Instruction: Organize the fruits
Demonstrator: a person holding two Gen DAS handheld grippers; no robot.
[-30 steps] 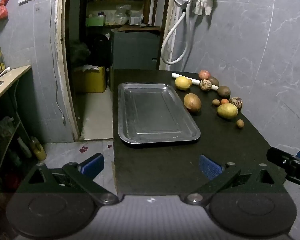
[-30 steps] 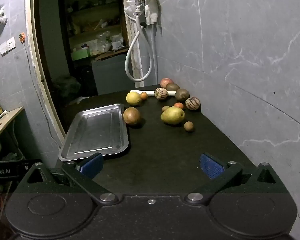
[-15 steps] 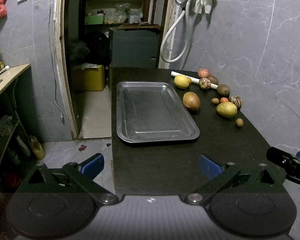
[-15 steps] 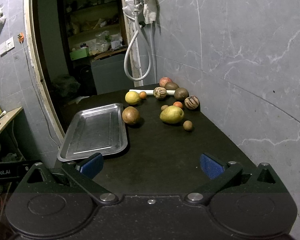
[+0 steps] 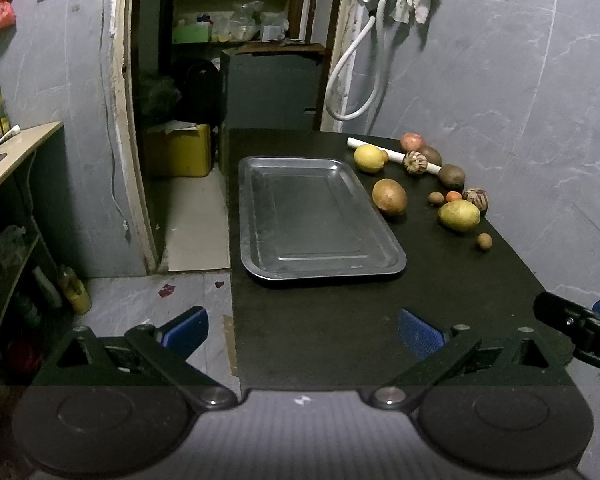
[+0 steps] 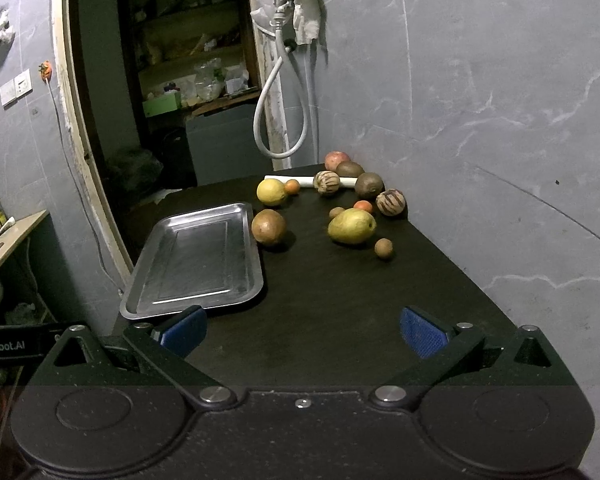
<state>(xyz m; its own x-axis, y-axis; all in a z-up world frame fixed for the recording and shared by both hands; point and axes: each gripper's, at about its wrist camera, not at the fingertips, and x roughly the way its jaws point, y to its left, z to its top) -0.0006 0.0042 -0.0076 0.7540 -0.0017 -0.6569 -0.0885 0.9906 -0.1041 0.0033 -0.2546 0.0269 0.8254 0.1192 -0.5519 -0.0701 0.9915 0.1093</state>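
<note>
Flat steel tray (image 5: 320,216) beside round, mottled fruits (image 6: 352,226); both grippers' blue-padded fingers (image 5: 418,334) wide apart, empty.

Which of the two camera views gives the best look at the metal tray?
The left wrist view: the metal tray lies nearly straight ahead, its whole rim and bare floor visible. In the right wrist view the tray sits off to the left, skewed, its near corner behind a fingertip.

silver tray (image 5: 320,216), black table (image 5: 440,280), yellow lemon (image 5: 368,158)

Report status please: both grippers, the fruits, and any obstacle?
Left gripper open, right gripper open, both empty. Metal tray bare; fruits, including the yellow mango, loose on black table. Path clear.
</note>
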